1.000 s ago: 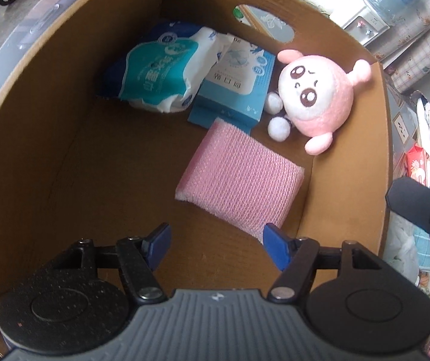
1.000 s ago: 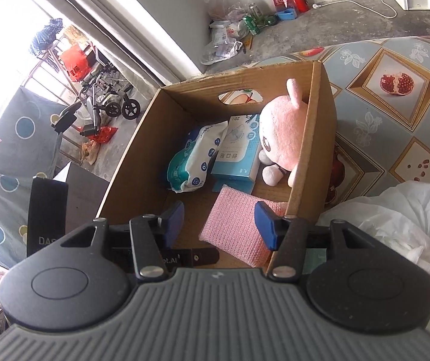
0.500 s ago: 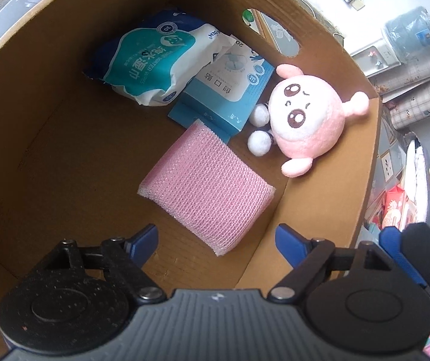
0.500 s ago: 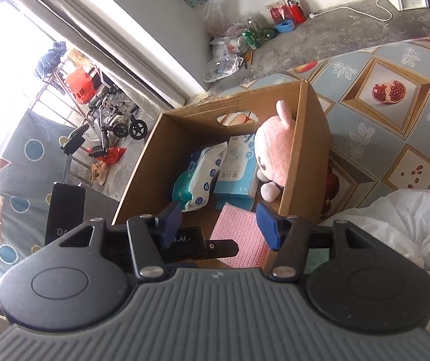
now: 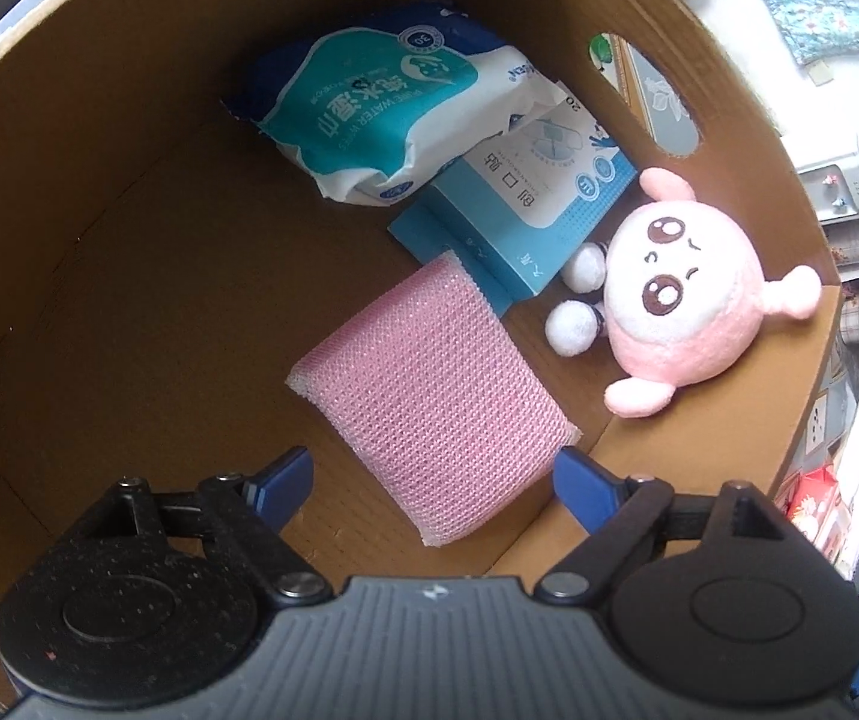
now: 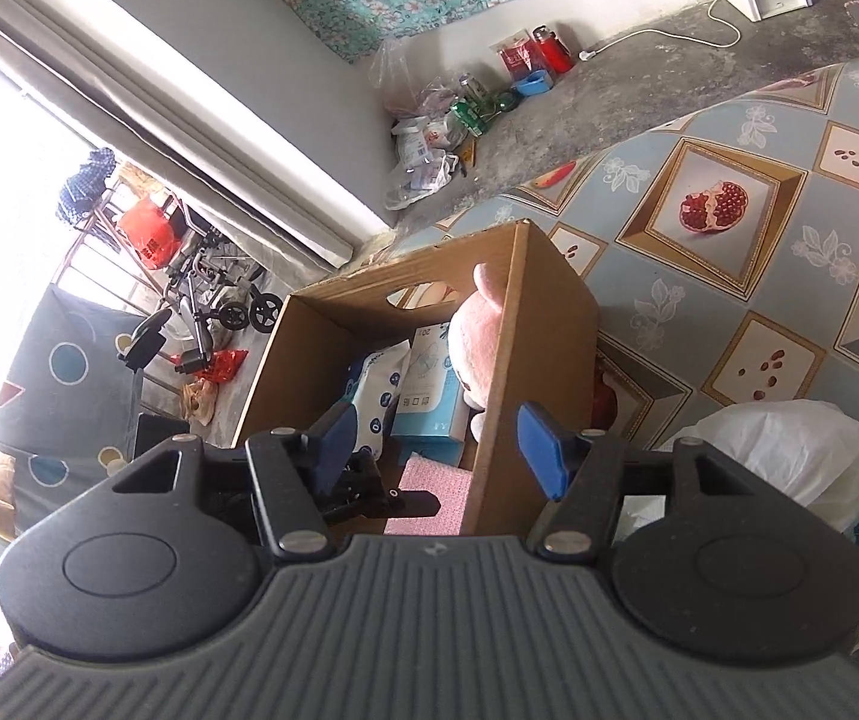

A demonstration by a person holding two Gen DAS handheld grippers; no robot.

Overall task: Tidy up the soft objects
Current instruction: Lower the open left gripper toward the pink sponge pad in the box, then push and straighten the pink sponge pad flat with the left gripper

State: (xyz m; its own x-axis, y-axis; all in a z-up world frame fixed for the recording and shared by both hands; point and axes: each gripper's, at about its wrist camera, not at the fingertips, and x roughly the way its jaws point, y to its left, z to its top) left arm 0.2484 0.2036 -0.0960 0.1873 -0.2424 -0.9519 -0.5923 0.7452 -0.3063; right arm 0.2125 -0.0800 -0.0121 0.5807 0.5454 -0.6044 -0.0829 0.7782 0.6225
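An open cardboard box (image 5: 129, 240) holds a pink knitted pad (image 5: 429, 384), a pink plush toy (image 5: 681, 294) with white pom-poms (image 5: 570, 327), a teal wet-wipes pack (image 5: 381, 114) and a light blue carton (image 5: 537, 204). My left gripper (image 5: 429, 480) hangs open over the box floor, with the pad's near end below its jaws and untouched. My right gripper (image 6: 438, 447) is outside the box (image 6: 549, 324), near its front corner. Its jaws are opening and hold nothing. Past them I see the plush toy (image 6: 477, 348), the wipes pack (image 6: 372, 396) and the pad (image 6: 429, 492).
The box stands on a fruit-patterned tablecloth (image 6: 729, 240). A white plastic bag (image 6: 789, 456) lies on the cloth to the right of the box. Bottles and bags (image 6: 441, 120) clutter the floor by the far wall. A wheelchair (image 6: 219, 294) is at the window.
The left jaws have spread wider and the view has rolled over the box. The right gripper has drawn back from the box, with its jaws a little wider.
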